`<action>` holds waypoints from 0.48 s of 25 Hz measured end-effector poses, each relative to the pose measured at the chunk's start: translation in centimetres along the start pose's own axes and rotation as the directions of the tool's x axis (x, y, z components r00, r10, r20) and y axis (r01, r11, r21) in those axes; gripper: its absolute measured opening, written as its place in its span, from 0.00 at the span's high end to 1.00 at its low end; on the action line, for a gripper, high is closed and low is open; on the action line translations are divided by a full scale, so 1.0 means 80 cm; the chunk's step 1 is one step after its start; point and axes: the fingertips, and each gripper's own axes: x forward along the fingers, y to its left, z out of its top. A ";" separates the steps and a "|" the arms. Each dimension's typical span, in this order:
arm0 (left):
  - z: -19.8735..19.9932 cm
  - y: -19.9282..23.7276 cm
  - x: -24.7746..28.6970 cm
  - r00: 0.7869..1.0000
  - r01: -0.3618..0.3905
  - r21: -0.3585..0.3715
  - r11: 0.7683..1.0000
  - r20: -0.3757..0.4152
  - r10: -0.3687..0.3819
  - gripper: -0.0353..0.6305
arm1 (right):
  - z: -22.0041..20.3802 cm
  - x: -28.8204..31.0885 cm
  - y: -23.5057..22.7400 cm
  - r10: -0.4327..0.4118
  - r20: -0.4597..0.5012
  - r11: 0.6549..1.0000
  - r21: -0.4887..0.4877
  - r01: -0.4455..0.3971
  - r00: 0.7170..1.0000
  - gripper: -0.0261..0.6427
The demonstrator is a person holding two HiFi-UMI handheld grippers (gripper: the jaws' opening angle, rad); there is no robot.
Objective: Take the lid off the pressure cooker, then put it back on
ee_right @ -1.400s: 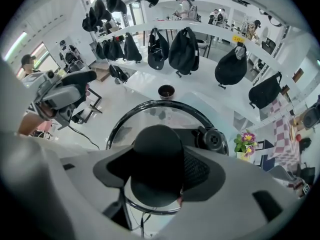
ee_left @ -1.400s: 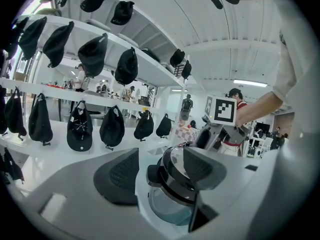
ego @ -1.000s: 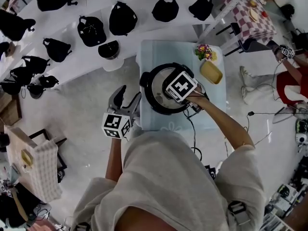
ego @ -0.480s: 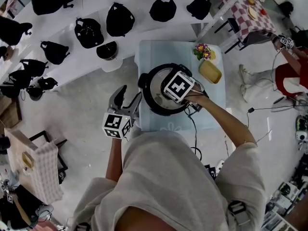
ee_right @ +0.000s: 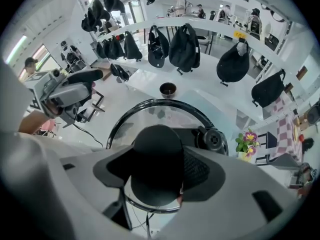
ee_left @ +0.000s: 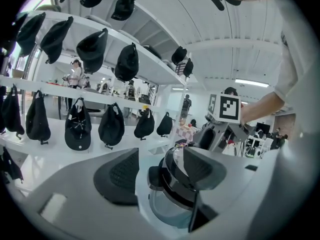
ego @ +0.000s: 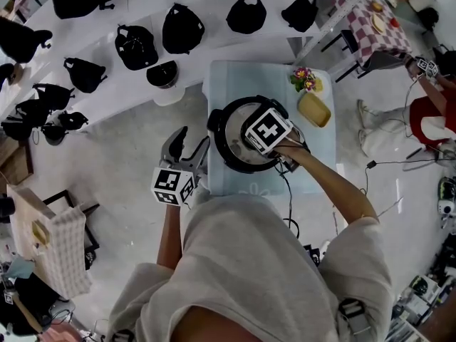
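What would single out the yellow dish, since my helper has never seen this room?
Find the small pale-blue table bearing the pressure cooker. At the cooker's right, just this side of the flowers, lies the yellow dish, the only flat, rectangular thing on it.

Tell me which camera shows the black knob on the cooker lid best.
The right gripper view: the knob sits large between the jaws of the right gripper. In the head view that gripper's marker cube covers it; the left gripper view shows only the cooker from the side.
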 end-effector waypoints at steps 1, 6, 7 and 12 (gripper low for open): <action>-0.001 0.002 -0.001 1.000 -0.002 -0.001 1.000 -0.001 0.002 0.55 | 0.000 0.001 0.001 -0.001 0.000 1.000 -0.002 0.001 1.000 0.55; -0.003 0.003 0.000 1.000 0.005 -0.001 1.000 -0.006 -0.005 0.55 | 0.013 0.006 0.003 0.003 0.002 0.999 0.045 -0.003 1.000 0.55; -0.003 0.001 0.000 1.000 0.008 0.000 1.000 -0.009 -0.008 0.55 | 0.016 0.007 0.004 0.005 0.011 0.999 0.042 -0.005 1.000 0.55; -0.004 -0.005 0.006 0.999 0.022 0.011 1.000 -0.026 -0.022 0.55 | 0.012 0.011 0.001 0.002 -0.001 1.000 0.023 -0.002 1.000 0.54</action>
